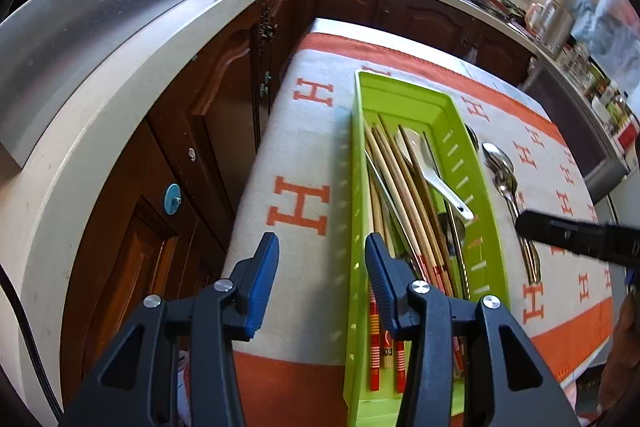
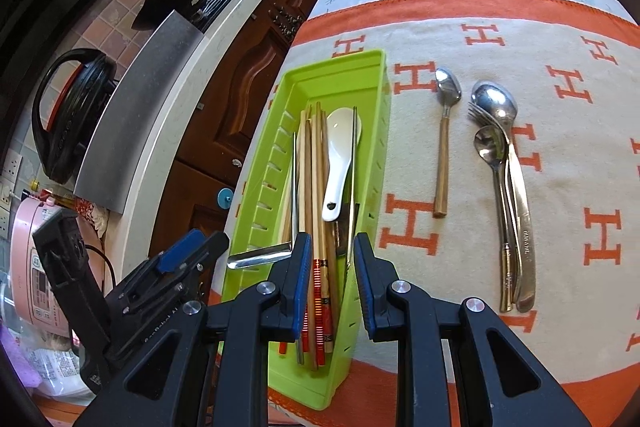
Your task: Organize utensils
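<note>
My right tongs (image 2: 330, 267) hang over the near end of the green tray (image 2: 280, 131), partly spread with nothing pinched; the red-banded chopsticks (image 2: 320, 283) lie in the tray directly under the gap. My left tongs (image 1: 322, 267) are spread wider and also empty, straddling the tray's left wall, one pad outside over the cloth-covered table (image 1: 304, 131) and one inside.

The tray already holds the chopsticks, a white soup spoon (image 2: 340, 155) and a flat steel piece (image 2: 260, 259) resting across its left rim. Still loose on the cloth, ahead and to the right of my right tongs, are a wooden-handled spoon (image 2: 444, 147) and, further right, a bundle of steel spoons and a fork (image 2: 508, 187) lying on top of one another.

I judge the step in hand is fetching the next loose piece. I'd take the wooden-handled spoon first, since it lies alone and nearest the tray. I'd come down across the handle near its middle, pads on either side, and close firmly before lifting so it doesn't pivot. The left tongs could steady the tray wall. The stacked pieces will probably slide against each other, so I'd take those one at a time.
</note>
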